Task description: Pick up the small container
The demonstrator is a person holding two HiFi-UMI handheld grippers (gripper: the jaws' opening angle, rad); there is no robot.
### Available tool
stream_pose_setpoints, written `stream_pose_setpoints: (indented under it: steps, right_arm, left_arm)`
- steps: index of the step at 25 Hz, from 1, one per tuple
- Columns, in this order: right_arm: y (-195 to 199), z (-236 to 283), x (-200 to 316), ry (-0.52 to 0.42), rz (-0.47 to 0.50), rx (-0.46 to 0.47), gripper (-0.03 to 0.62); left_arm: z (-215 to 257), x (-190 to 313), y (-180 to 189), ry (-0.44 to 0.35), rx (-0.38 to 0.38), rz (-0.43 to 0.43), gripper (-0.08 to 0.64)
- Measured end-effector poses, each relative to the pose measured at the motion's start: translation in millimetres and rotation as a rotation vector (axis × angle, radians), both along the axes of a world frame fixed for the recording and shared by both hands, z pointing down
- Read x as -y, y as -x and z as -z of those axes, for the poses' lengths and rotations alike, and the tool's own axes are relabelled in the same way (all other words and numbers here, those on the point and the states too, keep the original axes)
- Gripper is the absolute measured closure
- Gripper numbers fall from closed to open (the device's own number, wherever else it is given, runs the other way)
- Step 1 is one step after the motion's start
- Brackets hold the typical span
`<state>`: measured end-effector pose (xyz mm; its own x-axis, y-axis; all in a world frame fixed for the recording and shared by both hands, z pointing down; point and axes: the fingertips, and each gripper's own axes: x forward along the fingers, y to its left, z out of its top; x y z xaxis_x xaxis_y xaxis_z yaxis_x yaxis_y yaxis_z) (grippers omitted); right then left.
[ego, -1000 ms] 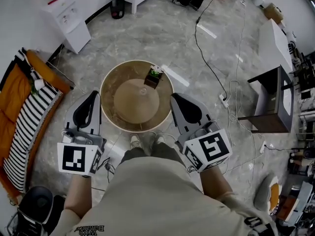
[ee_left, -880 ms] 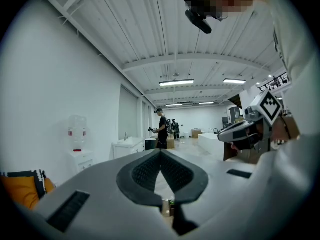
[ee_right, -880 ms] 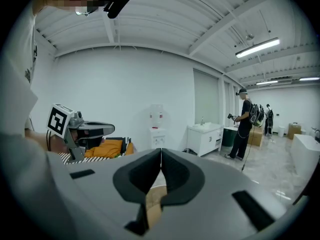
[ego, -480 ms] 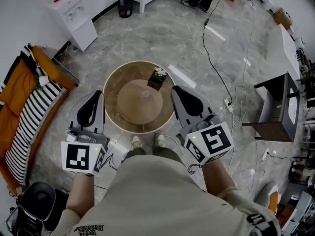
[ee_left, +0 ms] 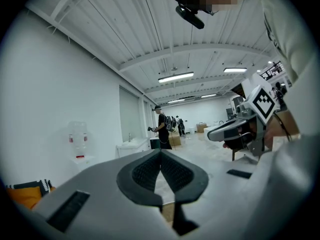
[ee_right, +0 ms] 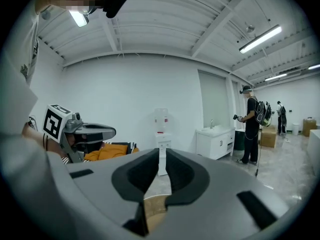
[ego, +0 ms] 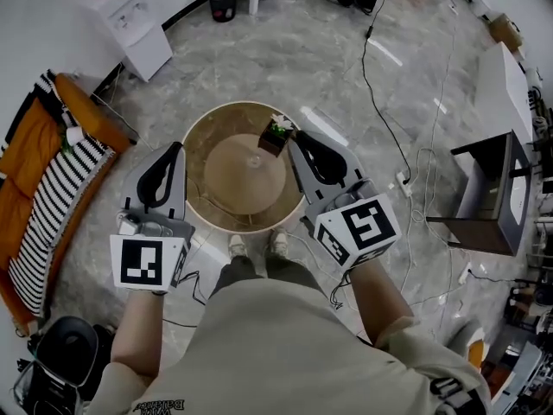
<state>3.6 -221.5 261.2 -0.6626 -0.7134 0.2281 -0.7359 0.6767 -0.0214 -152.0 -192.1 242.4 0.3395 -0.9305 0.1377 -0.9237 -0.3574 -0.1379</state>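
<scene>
The small container [ego: 274, 136], a dark squarish pot with green and white sprigs on top, stands upright at the far right edge of the round table [ego: 200, 199], its sprigs up; from above we cannot tell a longer side. Since the earlier frames the right gripper [ego: 296, 142] has come forward along the table's right rim, and its tip now lies just beside the pot, on its right. The left gripper [ego: 178, 147] has advanced a little along the left rim, well apart from the pot. Both reach out ahead of the person, marker cubes nearest the body. We see both pairs of jaws closed together, nothing between them.
</scene>
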Motion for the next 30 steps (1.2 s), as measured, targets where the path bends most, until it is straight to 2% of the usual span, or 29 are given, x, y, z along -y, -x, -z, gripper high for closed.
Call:
stream_pose_setpoints:
  steps: [1,3,6,10,17,22,30]
  right_arm:
    - [3,-5,6,0.001,0.013,-0.002,0.576]
    - [8,-19,19,0.019,0.036,0.006,0.472]
    - [15,-49,40,0.067,0.055,0.027,0.422]
    - [21,-94,70,0.105,0.047,0.025,0.402]
    - [37,-181,112,0.183,0.019,-0.029,0.38]
    - [50,-233,122,0.215,0.04,-0.027,0.368]
    - [65,-329,131,0.29,0.034,-0.02,0.359]
  left_arm:
    - [-2,6,-1,-0.01,-0.003,0.006,0.554]
    - [-6,16,-3,-0.027,-0.021,0.01,0.554]
    - [-18,30,-5,-0.04,-0.046,0.006,0.554]
    - [-42,52,-2,-0.048,-0.072,0.037,0.554]
    - [-114,88,3,0.034,-0.06,0.016,0.554]
    - [-170,106,12,0.058,-0.061,0.041,0.554]
    - [-272,124,8,0.169,-0.072,0.011,0.554]
